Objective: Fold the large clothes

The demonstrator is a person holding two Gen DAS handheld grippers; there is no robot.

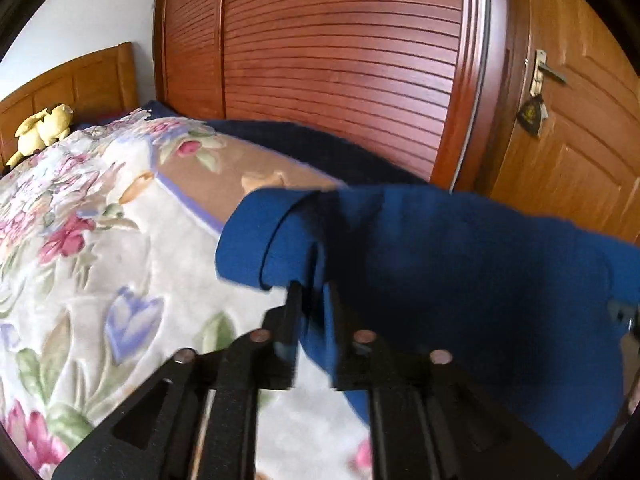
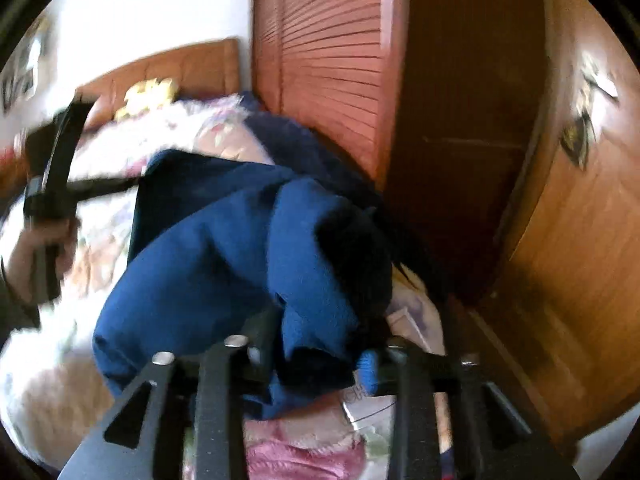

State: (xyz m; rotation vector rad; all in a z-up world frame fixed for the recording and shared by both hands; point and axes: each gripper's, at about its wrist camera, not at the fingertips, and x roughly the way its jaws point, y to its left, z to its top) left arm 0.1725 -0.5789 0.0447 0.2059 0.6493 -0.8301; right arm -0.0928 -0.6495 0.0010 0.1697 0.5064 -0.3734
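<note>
Left gripper: nearest our left lens, its black fingers stood clamped together on a fold of the blue garment, which spread up and to the right from the tips.
Right gripper: nearest our right lens, we saw cloth bunched between its fingers and spilling over them; it gripped the same garment, though the tips themselves were buried.
Wardrobe: we faced reddish slatted doors filling the background.
Door: we saw a lighter wooden door to the right, with a metal handle and a dark tag hanging under it; we could not read anything on the tag.
Bed blanket: we saw a pale floral cover under the garment, with pink and lilac flowers.
Garment position: we held it lifted above the blanket, stretched between both grippers and sagging in heavy folds.
Headboard: wooden, at the far left.
Left hand: from the right lens we saw it around the other tool's handle, blurred.
Plush toy: yellow, sitting against the headboard.
Writing: we found none legible.
</note>
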